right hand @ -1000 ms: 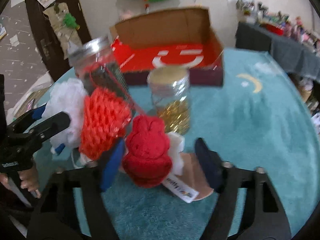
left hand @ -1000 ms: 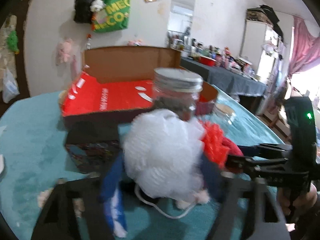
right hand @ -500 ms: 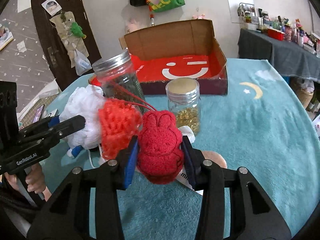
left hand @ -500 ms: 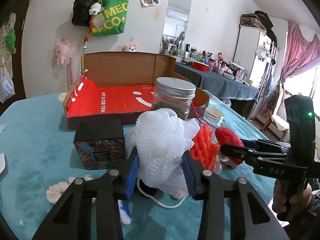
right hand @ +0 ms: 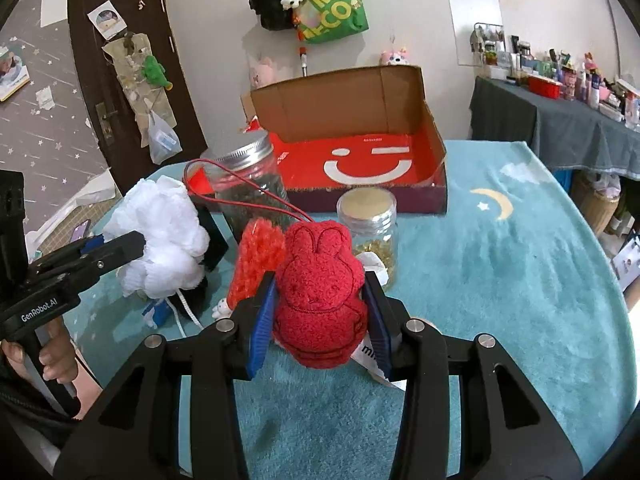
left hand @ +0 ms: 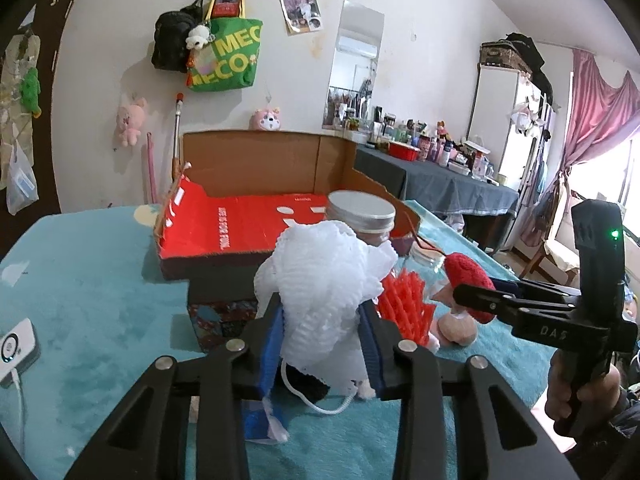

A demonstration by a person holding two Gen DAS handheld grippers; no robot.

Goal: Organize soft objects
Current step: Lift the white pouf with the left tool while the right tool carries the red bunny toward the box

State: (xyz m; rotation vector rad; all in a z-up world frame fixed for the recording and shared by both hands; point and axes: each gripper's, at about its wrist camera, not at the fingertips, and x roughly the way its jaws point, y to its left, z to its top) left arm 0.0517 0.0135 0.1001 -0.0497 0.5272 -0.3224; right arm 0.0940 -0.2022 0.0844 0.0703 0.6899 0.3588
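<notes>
My left gripper is shut on a white mesh bath puff and holds it just above the teal table; the puff also shows in the right wrist view. My right gripper is shut on a red plush bunny, which also shows in the left wrist view. An orange-red knitted piece hangs beside the bunny, between the two grippers. An open cardboard box with a red floor stands behind them.
A tall jar with a metal lid and a short jar of gold bits stand in front of the box. A dark patterned box is left of the puff. A white device lies at the table's left edge.
Both grippers closed on their objects, the left on the white puff and the right on the red bunny, and have lifted them slightly. The views have steadied.
</notes>
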